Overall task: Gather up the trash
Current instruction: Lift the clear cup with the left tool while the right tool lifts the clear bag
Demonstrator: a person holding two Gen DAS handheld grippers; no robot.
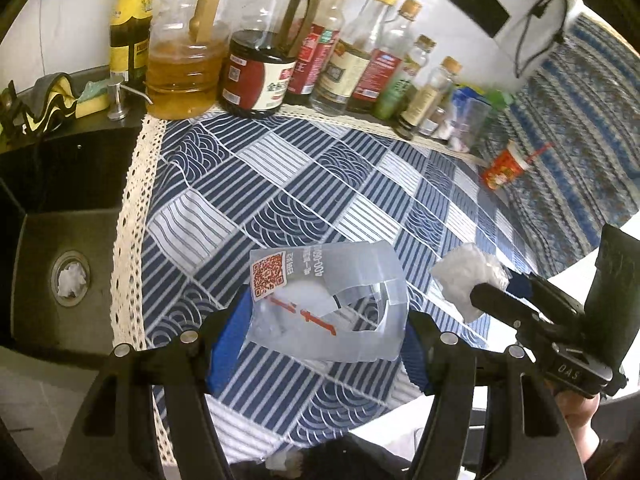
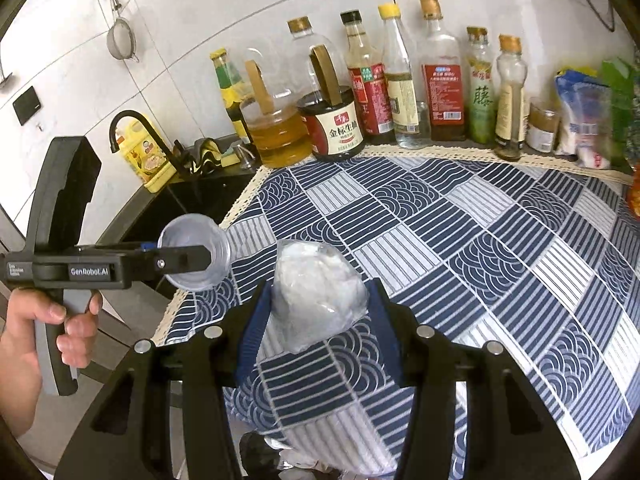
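In the left wrist view my left gripper (image 1: 320, 334) is shut on a clear plastic cup (image 1: 324, 300) with a QR-code label, held on its side above the blue patterned tablecloth (image 1: 280, 184). My right gripper (image 1: 486, 294) comes in from the right, shut on a crumpled white wad in clear film (image 1: 466, 276). In the right wrist view that white wad (image 2: 316, 296) sits pinched between the blue pads (image 2: 252, 328) of my right gripper (image 2: 318, 320). The left gripper (image 2: 188, 258) shows at the left with the cup (image 2: 218, 246) in its jaws, a hand (image 2: 36, 320) on its grip.
Bottles and jars (image 1: 256, 68) line the tiled wall behind the cloth. A dark sink (image 1: 60, 240) lies left, white paper in its drain (image 1: 72, 280). A red paper cup with a straw (image 1: 506, 166) stands at the far right. The counter edge runs near the bottom.
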